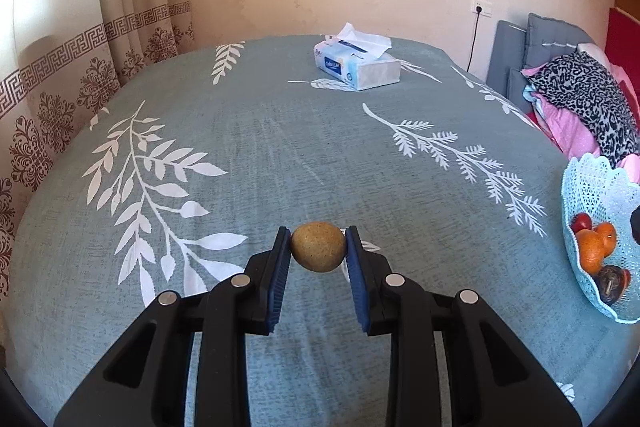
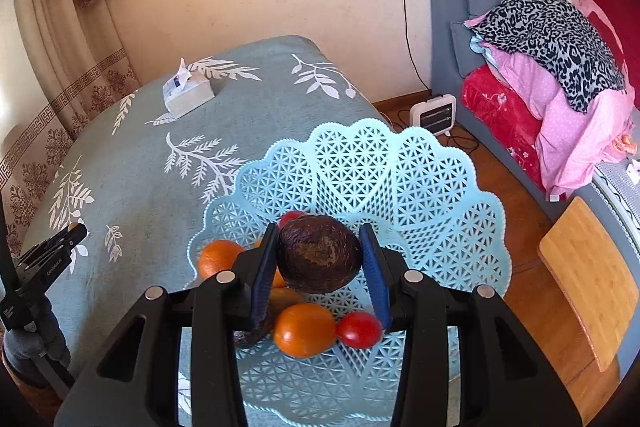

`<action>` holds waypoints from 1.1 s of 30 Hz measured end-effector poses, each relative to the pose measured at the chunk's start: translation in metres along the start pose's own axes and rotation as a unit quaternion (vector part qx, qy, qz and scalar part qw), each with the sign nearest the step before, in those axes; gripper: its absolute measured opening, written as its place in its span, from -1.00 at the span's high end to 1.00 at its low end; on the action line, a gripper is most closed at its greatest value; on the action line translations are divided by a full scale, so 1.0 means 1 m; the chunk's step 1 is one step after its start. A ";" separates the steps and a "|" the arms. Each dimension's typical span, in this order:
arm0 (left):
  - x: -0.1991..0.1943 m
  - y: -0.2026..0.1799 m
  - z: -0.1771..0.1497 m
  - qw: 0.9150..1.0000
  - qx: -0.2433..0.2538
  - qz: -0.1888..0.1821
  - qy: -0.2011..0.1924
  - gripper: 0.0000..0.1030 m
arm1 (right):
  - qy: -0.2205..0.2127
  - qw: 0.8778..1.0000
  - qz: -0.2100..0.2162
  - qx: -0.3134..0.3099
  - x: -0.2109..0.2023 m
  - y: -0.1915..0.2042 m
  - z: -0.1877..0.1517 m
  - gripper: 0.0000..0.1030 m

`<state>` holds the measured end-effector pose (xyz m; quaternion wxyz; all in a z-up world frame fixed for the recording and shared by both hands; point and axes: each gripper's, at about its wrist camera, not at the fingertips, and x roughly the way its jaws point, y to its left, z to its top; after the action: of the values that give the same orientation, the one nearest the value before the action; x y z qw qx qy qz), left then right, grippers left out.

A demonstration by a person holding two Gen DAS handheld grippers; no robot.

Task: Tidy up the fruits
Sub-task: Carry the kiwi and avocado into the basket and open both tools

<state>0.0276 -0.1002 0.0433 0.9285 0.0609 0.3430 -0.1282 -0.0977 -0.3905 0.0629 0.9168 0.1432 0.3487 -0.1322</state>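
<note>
Kiwi [image 1: 317, 247] long axis crosswise, avocado [image 2: 319, 253] likewise

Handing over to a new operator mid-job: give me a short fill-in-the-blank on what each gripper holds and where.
The left gripper is shut on a small ___ fruit.
The right gripper holds a dark fruit above the light blue ___.
The tissue box sits on the ___.

Missing words: brown; basket; tablecloth
</note>
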 end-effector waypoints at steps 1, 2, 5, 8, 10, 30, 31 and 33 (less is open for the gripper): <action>-0.002 -0.005 0.002 1.000 0.005 -0.002 -0.002 0.45 | 0.001 1.000 0.001 0.004 0.001 -0.004 -0.001 0.19; -0.004 -0.010 0.003 1.000 0.009 -0.005 -0.004 0.45 | 0.002 1.000 0.003 0.007 0.001 -0.007 -0.002 0.19; -0.010 -0.024 0.006 1.000 0.022 -0.014 -0.009 0.45 | 0.003 1.000 0.015 0.015 0.001 -0.012 -0.005 0.18; -0.015 -0.039 0.009 0.999 0.037 -0.023 -0.013 0.45 | -0.001 1.000 0.023 0.022 0.000 -0.017 -0.007 0.17; -0.018 -0.050 0.011 0.998 0.047 -0.032 -0.015 0.45 | -0.008 0.999 0.029 0.032 -0.003 -0.022 -0.007 0.17; -0.028 -0.168 0.014 0.979 0.136 -0.153 0.008 0.45 | -0.092 0.995 0.004 0.049 -0.038 -0.051 -0.010 0.17; -0.029 -0.174 0.013 0.977 0.141 -0.159 0.008 0.45 | -0.093 0.994 0.004 0.052 -0.039 -0.053 -0.011 0.17; -0.031 -0.186 0.012 0.974 0.153 -0.169 0.007 0.45 | -0.096 0.994 0.004 0.060 -0.041 -0.057 -0.011 0.17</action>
<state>-0.0399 -0.2752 0.0685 0.8706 0.1440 0.3317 -0.3338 -0.1535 -0.4335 0.0725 0.9363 0.1856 0.2500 -0.1626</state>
